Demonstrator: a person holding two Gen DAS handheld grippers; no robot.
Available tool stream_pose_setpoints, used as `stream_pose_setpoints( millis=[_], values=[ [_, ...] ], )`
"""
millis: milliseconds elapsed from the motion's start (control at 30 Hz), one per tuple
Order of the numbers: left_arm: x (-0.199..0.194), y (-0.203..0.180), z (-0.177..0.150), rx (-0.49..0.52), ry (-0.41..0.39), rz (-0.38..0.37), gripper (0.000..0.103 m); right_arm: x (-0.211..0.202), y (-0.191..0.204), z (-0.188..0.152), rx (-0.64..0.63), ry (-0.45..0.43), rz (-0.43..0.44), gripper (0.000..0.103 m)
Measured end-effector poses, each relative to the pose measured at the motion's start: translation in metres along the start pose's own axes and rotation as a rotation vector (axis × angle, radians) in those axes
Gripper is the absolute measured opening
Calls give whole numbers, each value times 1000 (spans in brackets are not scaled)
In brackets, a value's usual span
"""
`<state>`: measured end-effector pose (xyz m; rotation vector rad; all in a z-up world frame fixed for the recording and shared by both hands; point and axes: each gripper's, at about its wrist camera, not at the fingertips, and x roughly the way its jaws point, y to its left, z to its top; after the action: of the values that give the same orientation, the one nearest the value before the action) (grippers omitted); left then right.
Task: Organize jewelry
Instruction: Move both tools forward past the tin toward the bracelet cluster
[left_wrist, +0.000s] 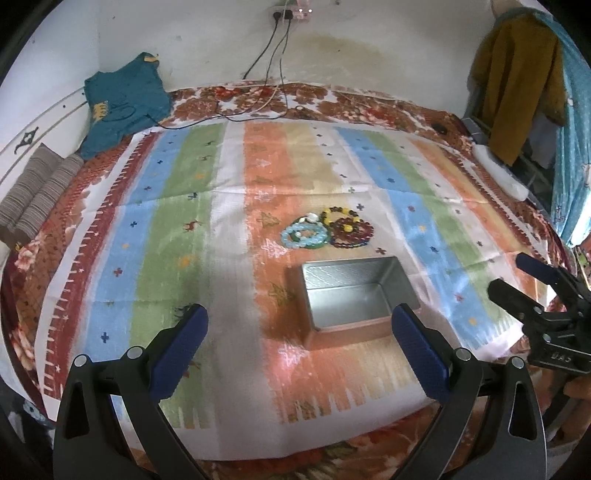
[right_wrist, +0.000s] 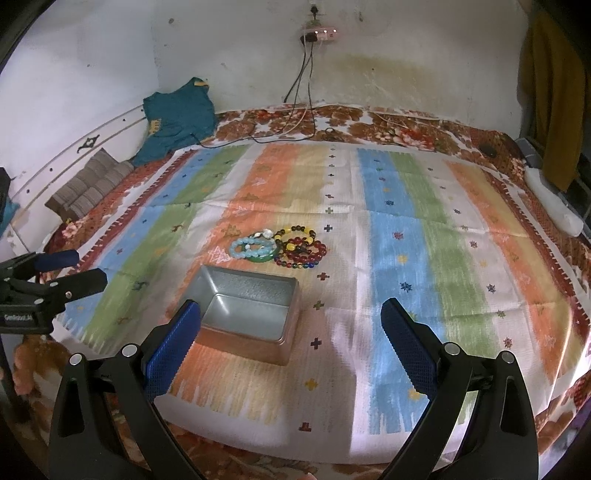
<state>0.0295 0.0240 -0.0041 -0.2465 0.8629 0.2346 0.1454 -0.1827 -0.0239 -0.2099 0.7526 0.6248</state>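
A cluster of beaded bracelets (left_wrist: 327, 229) lies on the striped cloth (left_wrist: 177, 206), near the middle of the bed and just beyond the open metal tin (left_wrist: 354, 291). The strands overlap, so the count is uncertain, but at least five show: one pale blue bracelet (right_wrist: 245, 249), one green bangle (right_wrist: 267, 255) partly under it, one yellow-and-dark strand (right_wrist: 297, 232), one dark red strand (right_wrist: 314, 249) and one strand of mixed dark beads (right_wrist: 295, 263) at the near edge. One small white piece (right_wrist: 266, 233) sits at the far side of the pile. The pile is apart from the tin, not in it.

There is one tin, rectangular, with a silver inside and a coppery outer wall; nothing lies in it.

Two grippers hang over the near edge of the bed. The left gripper (left_wrist: 299, 332) has its two blue-padded fingers spread wide with nothing between them; the tin's near side shows in the gap. The right gripper (right_wrist: 290, 332) is likewise spread wide and holds nothing, its left pad showing over the tin's near-left corner.

Further out, one teal garment (left_wrist: 122, 103) rests by the wall, one striped cushion (left_wrist: 37, 192) lies at the left, and two dark cables (right_wrist: 306, 74) hang from a wall socket (right_wrist: 319, 35).
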Motion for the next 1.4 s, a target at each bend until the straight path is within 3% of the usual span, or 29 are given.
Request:
stream_pose_setpoints(
  millis=[433,667,900,1400],
  values=[
    [22,11,26,3,32,71,97,21,-12,26,5,15,-26,99],
    [34,6,32,33,40,78,97,32,-13,34,1,31,-33,99],
    [46,15,44,-3,44,92,97,51,-19,42,15,71,-44,99],
    [78,17,58,14,132,115,97,84,-21,57,19,131,-51,99]
  ],
)
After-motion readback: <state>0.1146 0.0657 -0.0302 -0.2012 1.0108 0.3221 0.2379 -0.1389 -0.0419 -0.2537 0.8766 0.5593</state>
